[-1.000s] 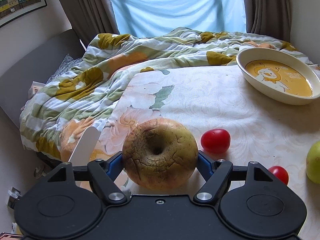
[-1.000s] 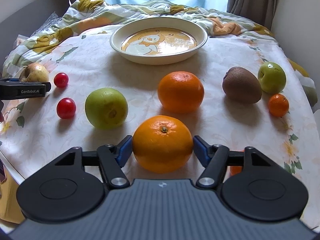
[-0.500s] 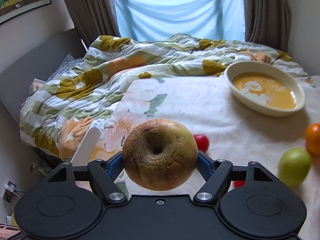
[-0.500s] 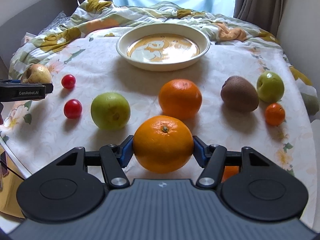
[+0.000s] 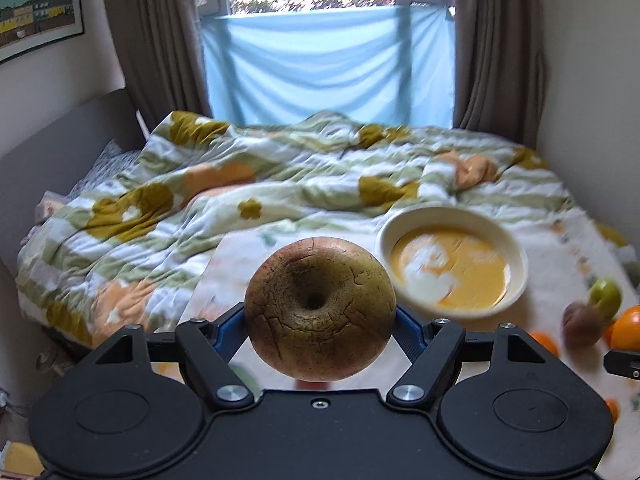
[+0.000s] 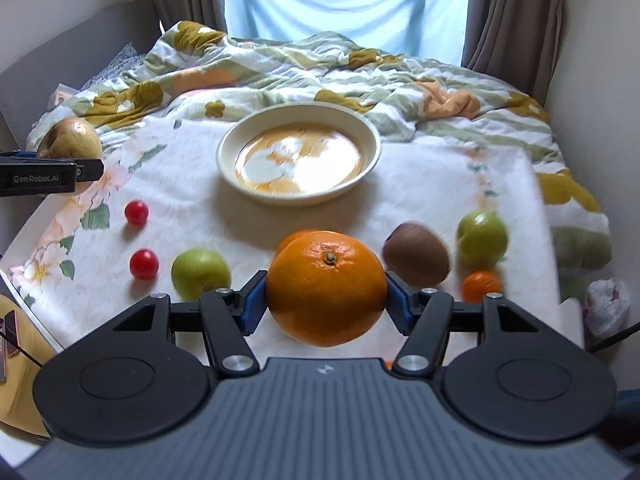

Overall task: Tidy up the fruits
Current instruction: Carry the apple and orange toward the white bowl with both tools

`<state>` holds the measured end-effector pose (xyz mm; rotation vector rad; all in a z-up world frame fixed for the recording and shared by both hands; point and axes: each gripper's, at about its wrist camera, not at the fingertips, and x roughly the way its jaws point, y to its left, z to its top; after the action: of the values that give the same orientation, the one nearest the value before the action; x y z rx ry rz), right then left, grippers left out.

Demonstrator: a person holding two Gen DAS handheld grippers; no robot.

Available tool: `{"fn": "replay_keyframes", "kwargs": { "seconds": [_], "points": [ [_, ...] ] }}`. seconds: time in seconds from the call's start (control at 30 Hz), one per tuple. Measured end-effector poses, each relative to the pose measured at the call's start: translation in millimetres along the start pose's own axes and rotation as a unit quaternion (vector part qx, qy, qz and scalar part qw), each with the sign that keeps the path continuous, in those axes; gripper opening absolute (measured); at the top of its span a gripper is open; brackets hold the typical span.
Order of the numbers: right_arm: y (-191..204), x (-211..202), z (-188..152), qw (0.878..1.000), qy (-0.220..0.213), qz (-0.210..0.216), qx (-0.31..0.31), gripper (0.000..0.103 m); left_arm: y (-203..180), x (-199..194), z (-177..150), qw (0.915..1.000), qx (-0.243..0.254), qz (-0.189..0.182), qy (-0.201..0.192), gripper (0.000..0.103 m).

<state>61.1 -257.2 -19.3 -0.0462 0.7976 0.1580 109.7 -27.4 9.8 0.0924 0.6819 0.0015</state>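
My left gripper (image 5: 320,320) is shut on a brownish cracked apple (image 5: 320,308), held in the air above the table's left side; the apple also shows in the right wrist view (image 6: 70,142). My right gripper (image 6: 326,300) is shut on a large orange (image 6: 326,286), lifted above the table's front. A cream bowl with an orange bottom (image 6: 298,160) stands at the back middle of the table; it also shows in the left wrist view (image 5: 452,264).
On the flowered tablecloth (image 6: 180,200) lie two red cherry tomatoes (image 6: 144,264), a green apple (image 6: 200,272), another orange behind the held one, a kiwi (image 6: 416,254), a second green apple (image 6: 482,238) and a small tangerine (image 6: 480,286). A rumpled quilt (image 6: 320,64) lies behind.
Both grippers have risen with their fruit: the apple and the orange went from near the table to well above it. The left gripper also swung right, bringing the bowl closer to centre.
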Motion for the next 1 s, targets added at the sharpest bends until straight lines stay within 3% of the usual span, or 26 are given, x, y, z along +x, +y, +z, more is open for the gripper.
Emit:
{"fn": "replay_keyframes", "kwargs": {
  "seconds": [0.3,0.53,1.0],
  "points": [
    [-31.4,-5.1,56.5,1.000,-0.023,-0.007,-0.014,0.076,-21.6,20.9,54.1,0.9982,0.021,-0.056,-0.008,0.079],
    [-42.9,24.5,104.5,0.999,-0.028,-0.009,-0.014,0.076,-36.0,71.0,82.3,0.9944,0.040,-0.097,0.011,0.079],
    [-53.5,112.9,150.9,1.000,-0.015,-0.017,0.014,0.076,-81.1,178.0,92.3,0.9810,0.106,-0.151,0.060,0.079]
  ]
}}
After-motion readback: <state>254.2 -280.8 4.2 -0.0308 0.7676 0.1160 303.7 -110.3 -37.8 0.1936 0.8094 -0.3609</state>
